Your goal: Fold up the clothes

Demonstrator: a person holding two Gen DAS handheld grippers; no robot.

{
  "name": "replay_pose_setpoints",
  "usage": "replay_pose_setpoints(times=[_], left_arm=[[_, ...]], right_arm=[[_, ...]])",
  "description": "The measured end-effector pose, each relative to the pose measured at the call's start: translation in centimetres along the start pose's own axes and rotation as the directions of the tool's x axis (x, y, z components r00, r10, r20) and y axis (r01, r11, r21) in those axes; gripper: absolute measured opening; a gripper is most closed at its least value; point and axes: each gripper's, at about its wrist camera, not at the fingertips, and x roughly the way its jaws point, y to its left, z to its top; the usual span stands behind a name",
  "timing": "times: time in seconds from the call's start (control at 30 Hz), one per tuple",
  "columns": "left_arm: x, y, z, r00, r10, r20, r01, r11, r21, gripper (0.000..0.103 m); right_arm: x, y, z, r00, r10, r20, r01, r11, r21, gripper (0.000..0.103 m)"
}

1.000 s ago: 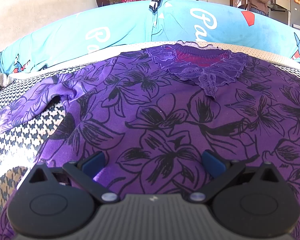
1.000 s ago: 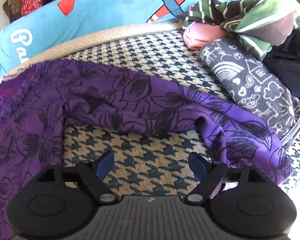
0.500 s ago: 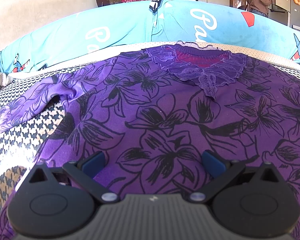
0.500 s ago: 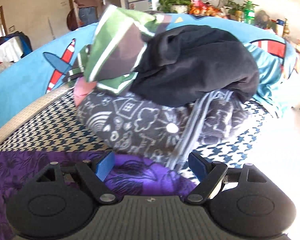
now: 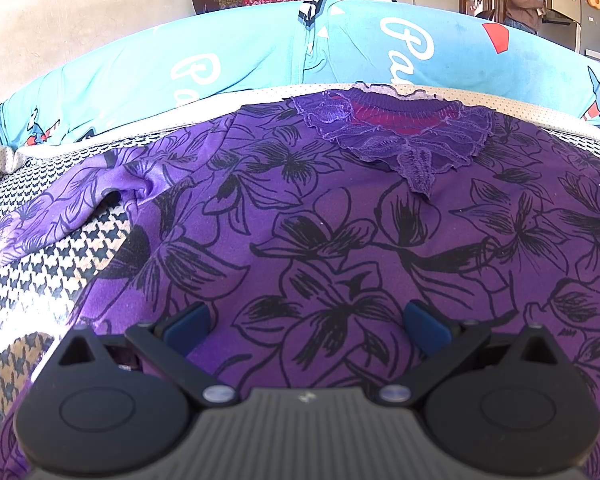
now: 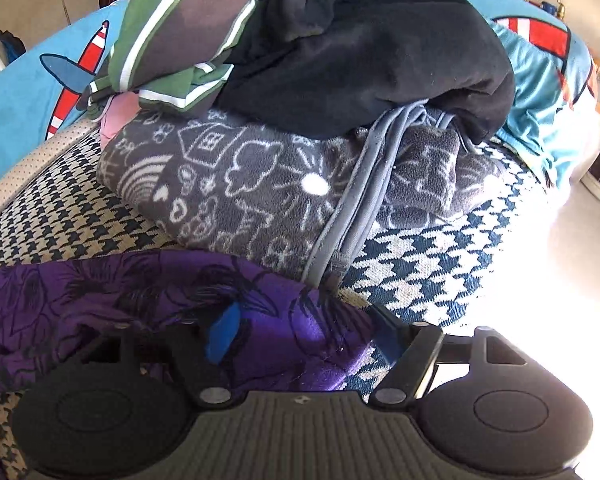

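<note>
Step in hand: right gripper taking the purple top's edge for a fold.

Left wrist view: left gripper (image 5: pixel 306 326) spread, idle over the purple top (image 5: pixel 340 240) filling centre frame. Right wrist view: right gripper (image 6: pixel 300 330) has just been closing, sleeve cloth between its fingers, lower centre; next, complete the pinch, then carry the fold inward.
</note>
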Motion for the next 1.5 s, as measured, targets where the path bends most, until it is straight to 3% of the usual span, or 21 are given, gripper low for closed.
replay_pose_setpoints(times=[0.03,0.1,0.17,0.43,0.9,1.07,1.2,1.5], left_arm=[[0.0,0.0,0.0,1.000,0.000,0.000,0.000,1.000,0.000,0.103],[0.0,0.0,0.0,1.000,0.001,0.000,-0.001,1.000,0.000,0.103],[-0.1,0.0,0.0,1.000,0.001,0.000,-0.001,1.000,0.000,0.103],[-0.1,0.0,0.0,1.000,0.001,0.000,-0.001,1.000,0.000,0.103],[0.0,0.0,0.0,1.000,0.001,0.000,-0.001,1.000,0.000,0.103],[0.0,0.1,0.1,1.000,0.001,0.000,-0.001,1.000,-0.001,0.103],[-0.1,0.0,0.1,1.000,0.001,0.000,-0.001,1.000,-0.002,0.103],[-0.1,0.1,0.1,1.000,-0.001,0.002,0.001,1.000,-0.004,0.103]], right_arm=[[-0.2,0.2,-0.1,1.000,0.004,0.009,-0.004,1.000,-0.008,0.045],[-0.4,0.5,-0.3,1.000,0.003,0.021,-0.003,1.000,-0.025,0.041],[-0.4,0.4,-0.4,1.000,0.007,0.027,-0.007,1.000,-0.015,0.030],[-2.5,-1.6,-0.3,0.995,0.094,0.042,-0.098,0.990,0.100,0.018],[-3.2,-1.0,-1.1,0.992,0.128,0.021,-0.130,0.987,0.099,0.018],[-2.0,-0.5,-1.5,0.993,0.113,-0.043,-0.110,0.991,0.073,0.021],[-1.9,0.2,-1.7,0.996,0.082,-0.037,-0.082,0.997,0.014,0.025],[-2.8,-0.2,-1.7,0.995,0.103,-0.015,-0.103,0.994,0.044,0.019]])
